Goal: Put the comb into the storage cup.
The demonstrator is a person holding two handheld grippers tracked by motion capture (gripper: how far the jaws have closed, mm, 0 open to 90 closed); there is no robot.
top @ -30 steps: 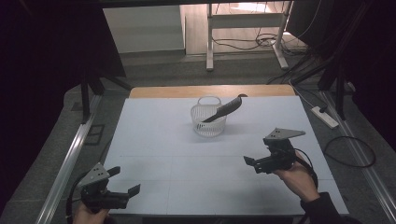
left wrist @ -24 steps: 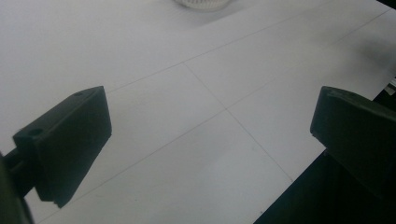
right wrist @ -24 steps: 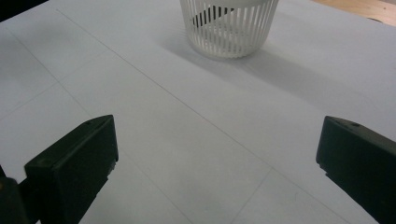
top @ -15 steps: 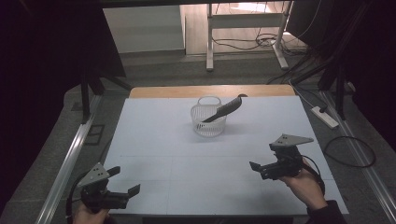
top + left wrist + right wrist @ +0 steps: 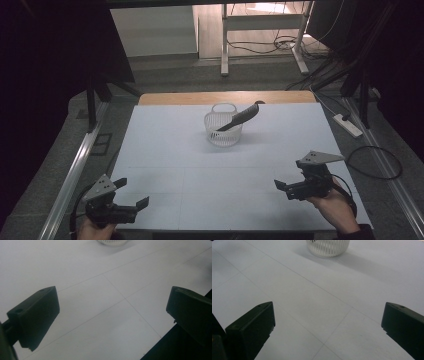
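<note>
White table [image 5: 200, 165], basket [image 5: 328, 247] top cut off, dark utensil [image 5: 240, 118] unidentifiable

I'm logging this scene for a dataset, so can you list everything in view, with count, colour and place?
Basket: one, white, on the far middle of the table.
Knife: one, dark, lying tilted in the basket, its handle sticking out over the rim to the right.
Table: one, white top with thin grid lines, a wooden strip at its far edge.
Power strip: one, white, on the floor right of the table.
Cables: several, black, on the floor at right and beyond the table.
Left gripper: one, black, near left corner, jaws open, empty.
Right gripper: one, black, near right, jaws open, empty.
Hands: two, at the near edge, one holding each gripper.
</note>
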